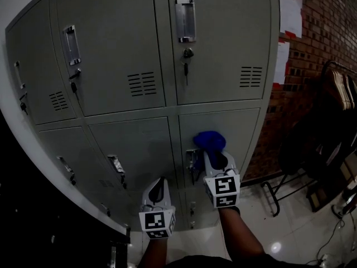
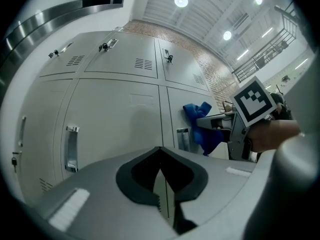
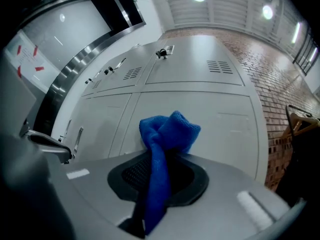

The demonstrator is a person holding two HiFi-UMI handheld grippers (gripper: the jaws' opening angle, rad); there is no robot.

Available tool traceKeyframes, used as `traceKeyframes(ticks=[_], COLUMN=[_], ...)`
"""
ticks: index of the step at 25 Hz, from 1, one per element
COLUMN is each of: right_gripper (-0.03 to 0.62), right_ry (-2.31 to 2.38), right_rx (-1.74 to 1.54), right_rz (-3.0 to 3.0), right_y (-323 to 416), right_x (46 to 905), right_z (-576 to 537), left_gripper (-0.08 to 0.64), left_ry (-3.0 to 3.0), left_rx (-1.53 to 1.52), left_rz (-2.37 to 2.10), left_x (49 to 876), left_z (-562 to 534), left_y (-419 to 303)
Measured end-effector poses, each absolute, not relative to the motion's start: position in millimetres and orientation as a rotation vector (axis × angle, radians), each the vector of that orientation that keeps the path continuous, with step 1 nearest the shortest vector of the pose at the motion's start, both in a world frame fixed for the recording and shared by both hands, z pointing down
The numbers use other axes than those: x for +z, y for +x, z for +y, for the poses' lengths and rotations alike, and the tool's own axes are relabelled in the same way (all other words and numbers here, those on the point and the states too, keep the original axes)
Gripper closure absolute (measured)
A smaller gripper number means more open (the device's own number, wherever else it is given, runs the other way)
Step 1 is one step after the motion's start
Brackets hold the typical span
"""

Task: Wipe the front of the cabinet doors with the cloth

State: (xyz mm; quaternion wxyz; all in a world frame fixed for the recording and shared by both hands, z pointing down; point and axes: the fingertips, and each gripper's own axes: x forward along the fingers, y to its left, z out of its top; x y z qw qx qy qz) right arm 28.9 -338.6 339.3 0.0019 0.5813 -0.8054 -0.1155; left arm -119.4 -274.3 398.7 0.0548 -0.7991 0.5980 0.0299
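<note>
A grey metal cabinet with several locker doors fills the head view. My right gripper (image 1: 215,155) is shut on a bunched blue cloth (image 1: 210,140), which is held against the upper left part of the lower right door (image 1: 241,132), just above its handle (image 1: 191,164). In the right gripper view the cloth (image 3: 167,134) sticks out from between the jaws and one end hangs down over them. My left gripper (image 1: 158,183) hovers lower, in front of the lower middle door (image 1: 139,144), its jaws shut with nothing between them. From the left gripper view the cloth (image 2: 199,123) and right gripper (image 2: 216,122) show at the right.
Keys hang in the locks of the upper doors (image 1: 187,54). A brick wall (image 1: 323,32) with pinned papers (image 1: 290,13) stands to the right. A rack of hangers and dark clothes (image 1: 334,110) and a black frame (image 1: 279,197) stand on the glossy floor at the right.
</note>
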Motion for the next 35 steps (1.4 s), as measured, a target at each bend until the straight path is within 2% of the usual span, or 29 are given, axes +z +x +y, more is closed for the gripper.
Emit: traceKeyframes(ticks=[16, 22, 30, 35], right_gripper=[0.525, 0.525, 0.523, 0.523], right_ry=[1.936, 1.958, 2.03, 1.954], right_rx=[-0.336, -0.341, -0.401, -0.407], right_rz=[-2.358, -2.314, -2.292, -2.384], right_y=[141, 170, 167, 117], right_x=[356, 362, 359, 363], right_z=[-346, -347, -340, -331], left_gripper=[0.543, 0.543, 0.543, 0.543], left_ry=[-2.48, -2.458, -2.398, -2.384], left_rx=[0.036, 0.054, 0.066, 0.067], left_rz=[1.8, 1.839, 1.87, 1.885], left_x=[428, 426, 414, 411], left_z=[-277, -279, -274, -268], left_y=[-48, -49, -72, -92])
